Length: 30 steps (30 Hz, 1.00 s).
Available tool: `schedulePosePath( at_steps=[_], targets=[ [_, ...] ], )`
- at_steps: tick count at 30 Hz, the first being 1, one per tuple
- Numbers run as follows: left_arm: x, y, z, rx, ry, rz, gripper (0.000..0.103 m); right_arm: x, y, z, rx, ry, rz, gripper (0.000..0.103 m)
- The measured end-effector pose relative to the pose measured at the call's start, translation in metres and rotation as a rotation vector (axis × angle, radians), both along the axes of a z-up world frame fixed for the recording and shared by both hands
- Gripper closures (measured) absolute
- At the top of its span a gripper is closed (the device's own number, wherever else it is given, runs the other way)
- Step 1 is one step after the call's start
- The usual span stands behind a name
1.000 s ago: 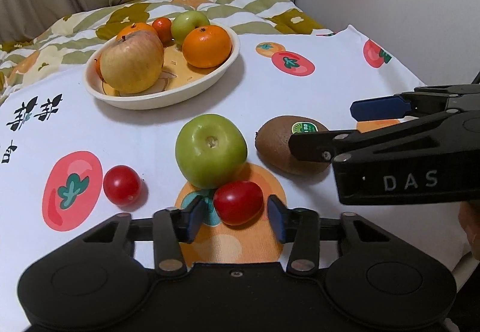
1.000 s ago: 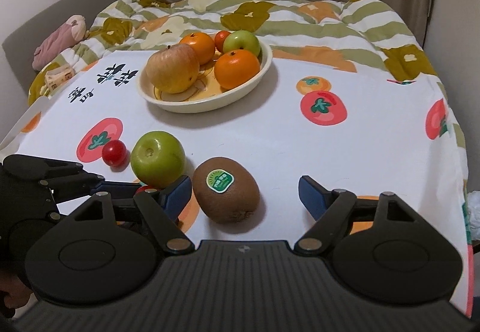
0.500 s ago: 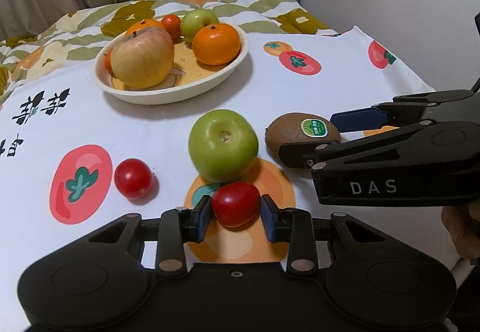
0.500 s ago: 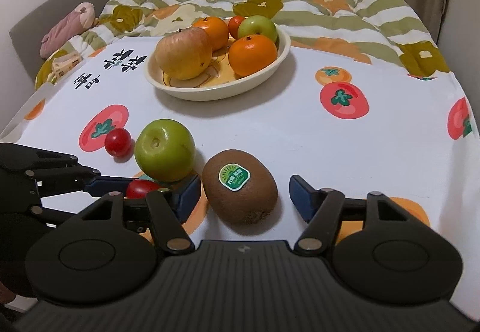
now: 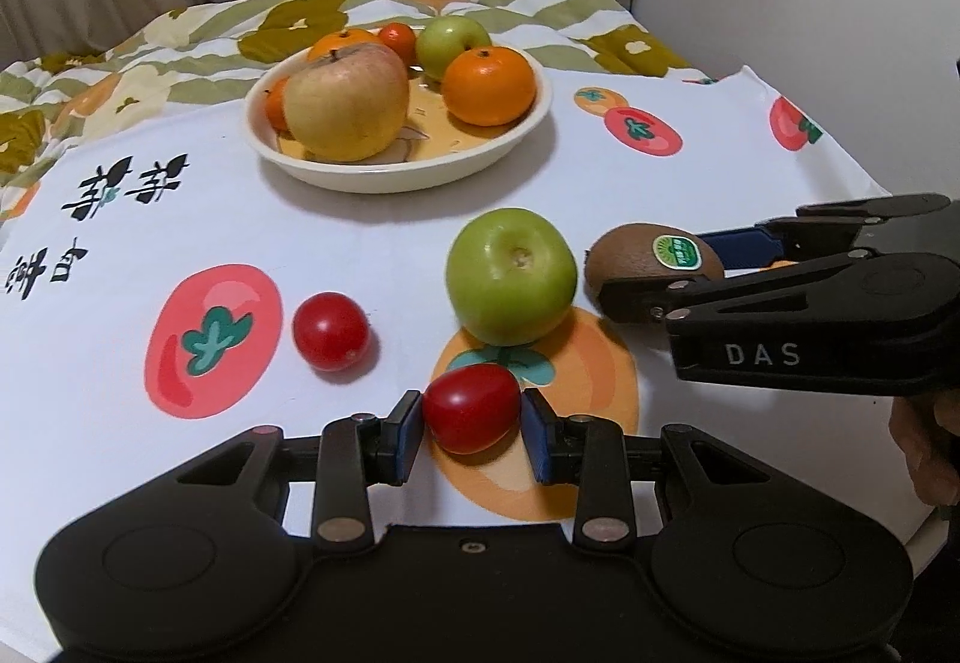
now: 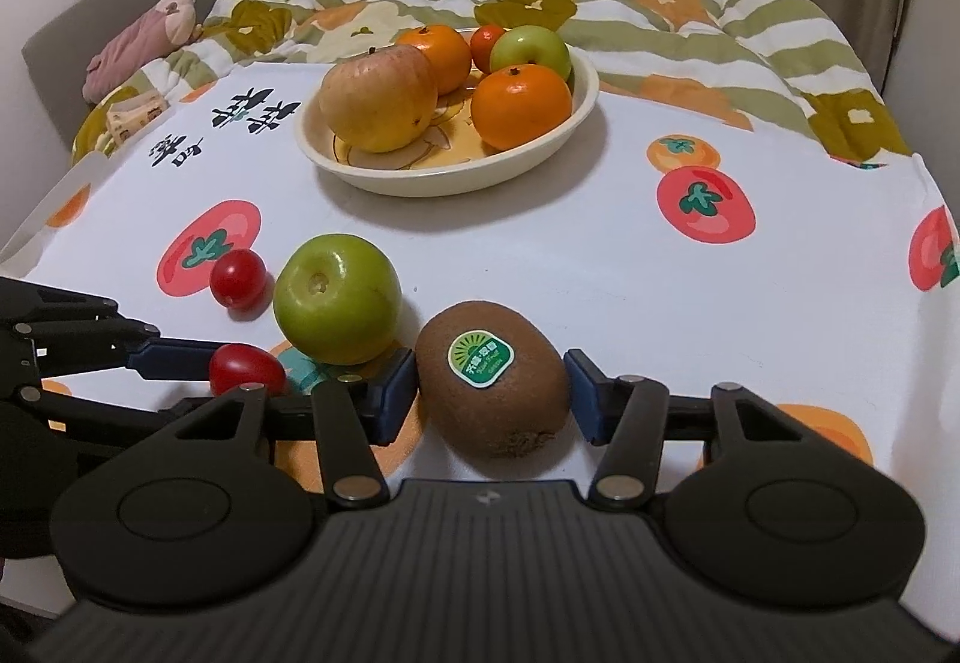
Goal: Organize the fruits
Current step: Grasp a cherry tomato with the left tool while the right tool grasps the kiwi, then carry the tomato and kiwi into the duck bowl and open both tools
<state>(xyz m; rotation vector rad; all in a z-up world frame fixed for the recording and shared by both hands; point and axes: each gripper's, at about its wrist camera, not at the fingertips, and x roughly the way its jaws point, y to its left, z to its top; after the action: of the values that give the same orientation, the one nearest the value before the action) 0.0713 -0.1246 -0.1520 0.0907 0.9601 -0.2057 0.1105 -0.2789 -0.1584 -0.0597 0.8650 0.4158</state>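
My left gripper [image 5: 472, 417] is shut on a small red tomato [image 5: 471, 408] that rests on the white printed tablecloth [image 5: 372, 255]. Just beyond it stands a green apple [image 5: 510, 276], and a second loose tomato [image 5: 330, 330] lies to its left. My right gripper [image 6: 489, 387] straddles a brown kiwi [image 6: 492, 387] with a green sticker. Its jaws are closing and the blue pads [image 6: 399, 387] meet the kiwi's two sides. A cream bowl [image 6: 444, 183] further back holds a large apple, oranges, a small green apple and a tomato.
A striped flowered quilt [image 6: 660, 21] lies crumpled behind the bowl, with a pink soft toy [image 6: 144, 42] at the far left. The cloth's edge drops off on the right [image 6: 936, 303]. A person's hand [image 5: 924, 453] holds the right gripper.
The left jaws have closed from either side onto the small tomato. The right jaws have narrowed from wide apart to the kiwi's sides. Neither hand has shifted much.
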Motion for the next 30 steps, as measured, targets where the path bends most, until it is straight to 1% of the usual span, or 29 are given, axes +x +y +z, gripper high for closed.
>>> schedulePosePath(
  at_steps=[6, 16, 20, 25, 30],
  targets=[
    [-0.002, 0.006, 0.012, -0.005, -0.021, 0.025, 0.064, -0.003, -0.002, 0.012, 0.020, -0.008, -0.018, 0.035],
    [0.005, 0.018, 0.049, -0.017, -0.086, 0.071, 0.064, -0.004, -0.010, 0.048, 0.039, -0.039, -0.059, 0.035],
    [0.015, 0.017, 0.065, -0.018, -0.126, 0.083, 0.064, 0.001, -0.013, 0.062, 0.051, -0.055, -0.066, 0.035],
    [0.034, 0.011, 0.080, -0.021, -0.167, 0.102, 0.064, 0.014, -0.013, 0.078, 0.048, -0.085, -0.037, 0.035],
    [0.058, 0.002, 0.083, -0.010, -0.193, 0.119, 0.064, 0.036, -0.011, 0.089, 0.058, -0.112, -0.008, 0.035]
  ],
)
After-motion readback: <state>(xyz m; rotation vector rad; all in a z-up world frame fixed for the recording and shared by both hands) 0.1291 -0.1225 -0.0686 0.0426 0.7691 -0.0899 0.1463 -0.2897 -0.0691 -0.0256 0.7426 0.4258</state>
